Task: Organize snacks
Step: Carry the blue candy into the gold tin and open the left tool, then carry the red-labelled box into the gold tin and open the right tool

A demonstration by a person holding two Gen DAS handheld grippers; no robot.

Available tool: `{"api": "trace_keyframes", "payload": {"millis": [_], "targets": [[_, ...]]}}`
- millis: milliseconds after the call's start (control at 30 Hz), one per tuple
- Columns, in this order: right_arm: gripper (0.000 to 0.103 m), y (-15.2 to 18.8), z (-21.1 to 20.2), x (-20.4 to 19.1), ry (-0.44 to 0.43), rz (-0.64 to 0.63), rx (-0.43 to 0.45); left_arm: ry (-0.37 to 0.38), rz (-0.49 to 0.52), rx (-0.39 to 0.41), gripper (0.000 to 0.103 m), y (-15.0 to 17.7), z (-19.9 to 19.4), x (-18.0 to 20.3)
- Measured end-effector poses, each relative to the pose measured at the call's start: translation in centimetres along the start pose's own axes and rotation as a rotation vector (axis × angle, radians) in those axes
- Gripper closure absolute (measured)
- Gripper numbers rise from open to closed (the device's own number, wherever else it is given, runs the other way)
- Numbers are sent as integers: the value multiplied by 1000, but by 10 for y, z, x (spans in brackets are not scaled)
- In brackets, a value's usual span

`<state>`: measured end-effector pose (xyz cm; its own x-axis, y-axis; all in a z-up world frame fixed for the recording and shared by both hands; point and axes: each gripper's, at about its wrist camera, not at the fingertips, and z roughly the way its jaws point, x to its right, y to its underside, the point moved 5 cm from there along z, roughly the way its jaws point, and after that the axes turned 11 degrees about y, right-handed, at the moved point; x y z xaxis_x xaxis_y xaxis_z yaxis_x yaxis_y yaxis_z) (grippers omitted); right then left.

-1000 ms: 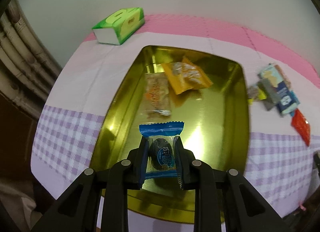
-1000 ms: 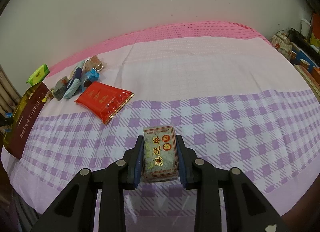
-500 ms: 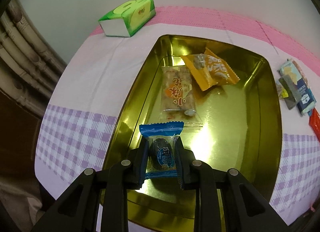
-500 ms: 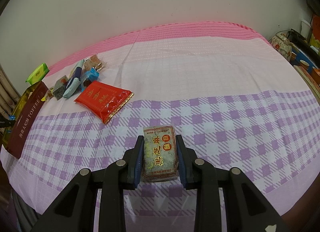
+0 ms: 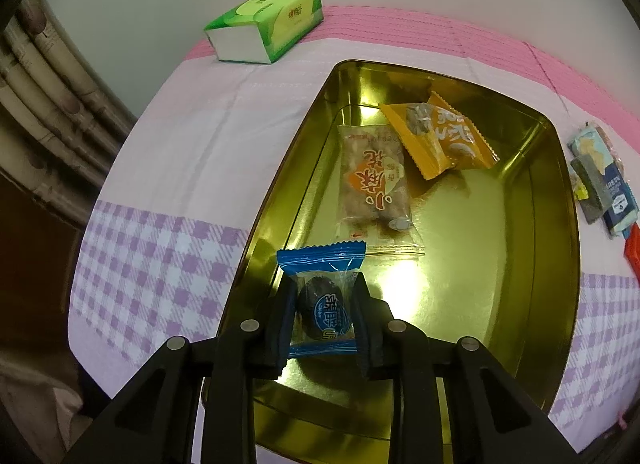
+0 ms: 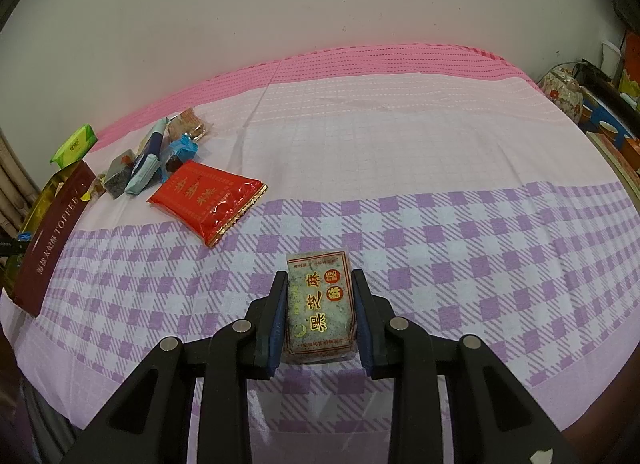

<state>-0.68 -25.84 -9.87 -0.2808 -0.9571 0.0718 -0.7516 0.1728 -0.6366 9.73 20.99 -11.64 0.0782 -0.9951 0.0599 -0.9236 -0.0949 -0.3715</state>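
Observation:
A gold tin (image 5: 554, 264) lies open below my left gripper (image 5: 322, 284). Its jaws are opening, and the pads still touch the blue-wrapped dark candy (image 5: 324, 312) between them, just above the tin's near left floor. Further back in the tin lie a pale snack packet (image 5: 374, 180) and an orange packet (image 5: 440, 136). My right gripper (image 6: 320, 280) is shut on a grey sesame cake packet (image 6: 320, 304) over the checked cloth. Far to its left are a red packet (image 6: 208, 198) and a pile of small snacks (image 6: 156, 160).
A green tissue pack (image 5: 268, 22) sits behind the tin near the wall. Several loose snacks (image 5: 600, 176) lie right of the tin. In the right wrist view the tin's maroon toffee side (image 6: 52, 224) stands at the table's left edge. Cluttered shelves (image 6: 600, 112) are at far right.
My left gripper has carried the candy further over the tin and slightly lower, so the tin fills more of the view. The right gripper and its packet have not moved.

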Motion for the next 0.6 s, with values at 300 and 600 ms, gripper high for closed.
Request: {"api": "trace_keyframes", "payload": {"millis": [300,600], "targets": [[74,0,0,-1,3,-2,-1,-10,-11,24,75,0,-20,0],[75,-1,-5,-2,1,-17,-2,27,-150,76,68,22,-70,-25]]}}
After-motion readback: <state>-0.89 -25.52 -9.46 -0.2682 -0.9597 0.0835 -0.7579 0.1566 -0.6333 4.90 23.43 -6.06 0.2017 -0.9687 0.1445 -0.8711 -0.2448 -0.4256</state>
